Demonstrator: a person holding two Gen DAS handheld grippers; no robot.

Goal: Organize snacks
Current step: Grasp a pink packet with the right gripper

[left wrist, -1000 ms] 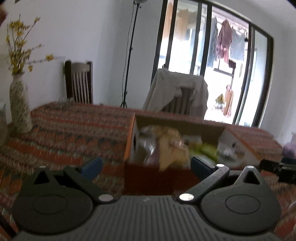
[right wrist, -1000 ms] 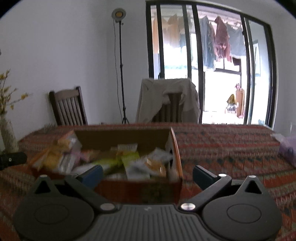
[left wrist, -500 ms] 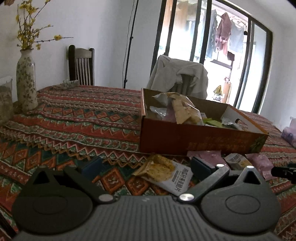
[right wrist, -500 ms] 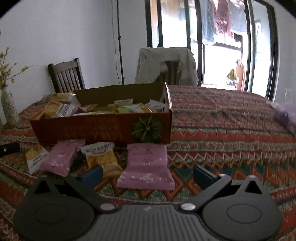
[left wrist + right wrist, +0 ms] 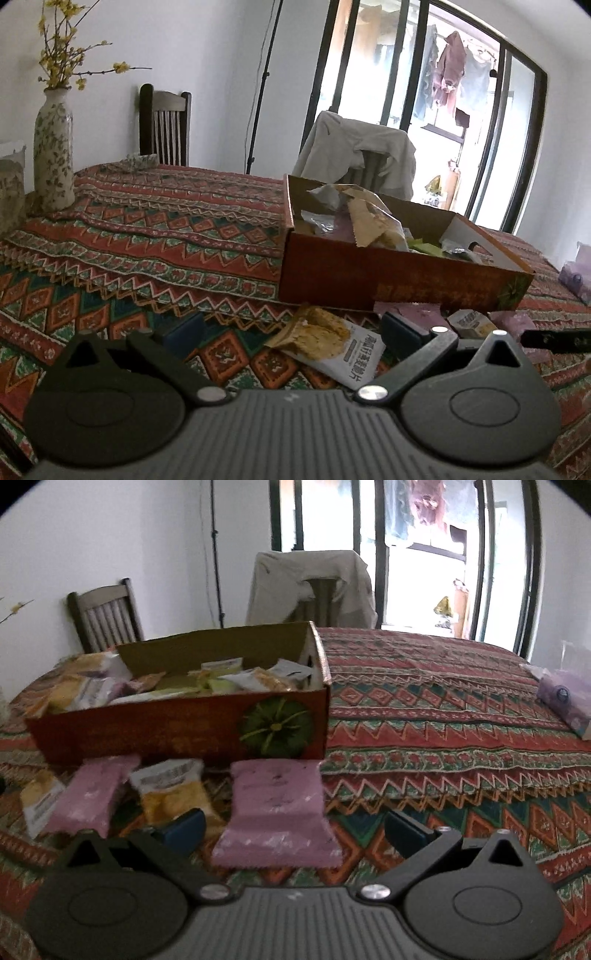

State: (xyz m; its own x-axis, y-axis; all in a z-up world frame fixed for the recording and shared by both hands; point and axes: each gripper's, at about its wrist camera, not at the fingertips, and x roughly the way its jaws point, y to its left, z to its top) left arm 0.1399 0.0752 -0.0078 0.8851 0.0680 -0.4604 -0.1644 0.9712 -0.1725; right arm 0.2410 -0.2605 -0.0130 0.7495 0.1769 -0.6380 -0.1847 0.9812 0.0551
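Left gripper [image 5: 290,330]: fingers spread wide, empty, low over the tabletop [image 5: 155,236], with a yellow-and-white snack packet [image 5: 328,345] lying between them. Right gripper [image 5: 293,825]: fingers likewise wide, empty, with a pink snack packet [image 5: 277,812] flat between them. A second pink packet [image 5: 90,797] and a yellow packet [image 5: 173,790] lie to its left. All sit just before the red cardboard box [image 5: 177,727], which holds assorted snacks. A vase [image 5: 53,147] stands well apart.

Orange-red box [image 5: 177,731], pink packets [image 5: 277,812], red-green zigzag tablecloth [image 5: 443,738], floral vase [image 5: 53,155].
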